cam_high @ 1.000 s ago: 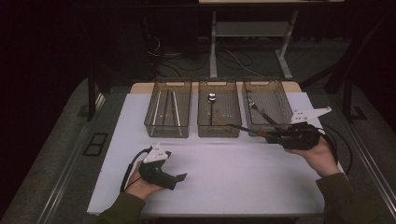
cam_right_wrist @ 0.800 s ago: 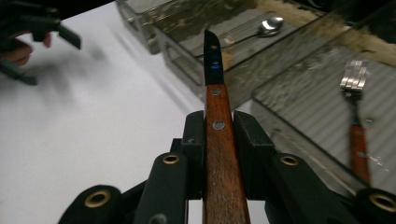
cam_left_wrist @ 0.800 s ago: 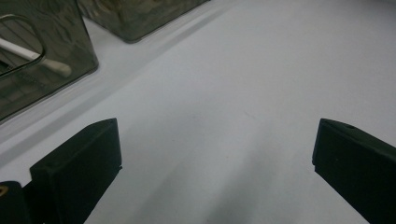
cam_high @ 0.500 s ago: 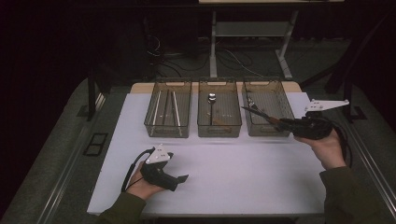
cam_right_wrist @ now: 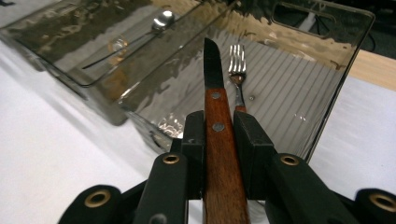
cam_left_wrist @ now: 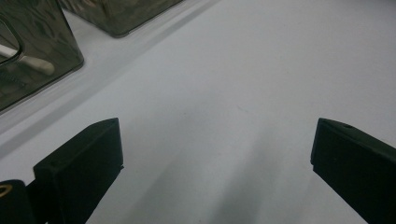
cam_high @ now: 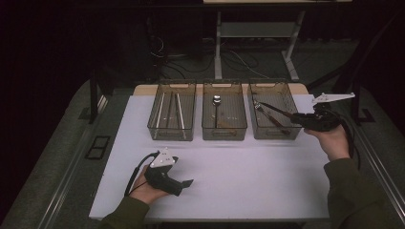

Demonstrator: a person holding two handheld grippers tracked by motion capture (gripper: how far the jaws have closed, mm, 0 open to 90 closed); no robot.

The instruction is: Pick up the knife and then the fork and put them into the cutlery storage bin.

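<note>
Clamping a wooden-handled knife (cam_right_wrist: 219, 135) between its jaws, the right gripper (cam_high: 305, 118) holds the blade over the right bin (cam_high: 282, 95), above a fork (cam_right_wrist: 237, 70) lying inside. Well short of that bin, the left gripper (cam_high: 184, 183) rests on the white table (cam_high: 248, 176), jaws wide apart and empty.

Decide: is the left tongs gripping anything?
No: the left tongs stand wide open above the bare white table.

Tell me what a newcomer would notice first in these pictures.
Probably the wooden-handled knife, clamped in the right hand-held gripper over the right clear plastic bin, where a metal fork lies. The left hand-held gripper rests open on the white table.
</note>
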